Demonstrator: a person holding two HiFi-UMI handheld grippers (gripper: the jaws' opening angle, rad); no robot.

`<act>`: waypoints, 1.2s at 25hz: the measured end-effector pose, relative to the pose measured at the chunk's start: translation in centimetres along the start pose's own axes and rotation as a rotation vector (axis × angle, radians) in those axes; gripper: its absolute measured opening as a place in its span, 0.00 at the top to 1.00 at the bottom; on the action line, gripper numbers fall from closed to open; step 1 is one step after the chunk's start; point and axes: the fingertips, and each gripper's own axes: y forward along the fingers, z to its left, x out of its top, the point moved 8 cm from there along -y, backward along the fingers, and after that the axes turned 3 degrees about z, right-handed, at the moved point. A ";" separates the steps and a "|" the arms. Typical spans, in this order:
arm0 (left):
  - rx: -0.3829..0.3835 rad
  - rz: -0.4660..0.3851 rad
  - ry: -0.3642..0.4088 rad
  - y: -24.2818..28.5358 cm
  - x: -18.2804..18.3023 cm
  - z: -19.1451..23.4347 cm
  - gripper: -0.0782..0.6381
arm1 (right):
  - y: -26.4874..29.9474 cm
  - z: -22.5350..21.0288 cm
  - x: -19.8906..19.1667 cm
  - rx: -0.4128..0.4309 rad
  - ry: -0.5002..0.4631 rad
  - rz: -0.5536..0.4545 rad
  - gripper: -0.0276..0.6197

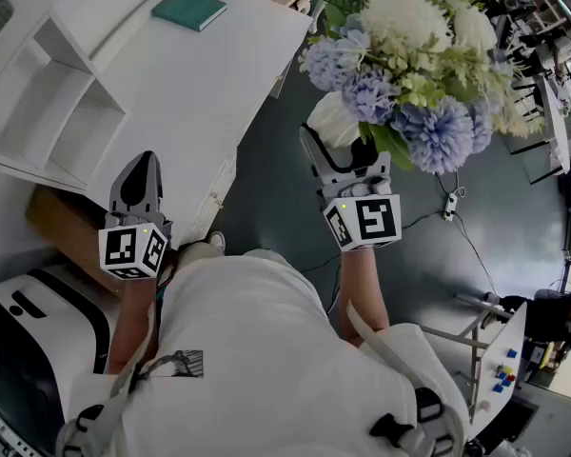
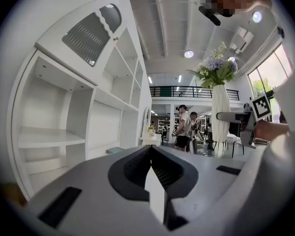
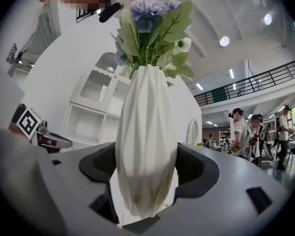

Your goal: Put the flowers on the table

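Between the jaws of the right gripper, the flowers were gripped by their upright white vase, off the table, which lay to that gripper's left beneath the closed-up, empty left gripper.

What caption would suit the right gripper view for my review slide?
Right gripper clamps a ribbed white vase of blue and white flowers, white shelving behind.

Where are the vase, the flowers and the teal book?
vase (image 3: 145,146), right gripper view, ribbed white body.
flowers (image 1: 414,60), head view, middle of bouquet.
teal book (image 1: 189,9), head view, cover centre.
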 end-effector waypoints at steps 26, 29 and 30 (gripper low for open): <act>0.016 0.045 -0.013 -2.3 -2.0 -1.8 0.87 | 0.9 0.3 -0.2 0.048 0.010 -0.029 0.40; 0.016 0.049 -0.016 -2.6 -2.1 -1.8 0.87 | 0.6 0.4 -0.1 0.046 0.015 -0.027 0.40; 0.014 0.051 -0.016 -2.6 -2.1 -1.9 0.87 | 0.5 0.4 -0.1 0.045 0.015 -0.026 0.40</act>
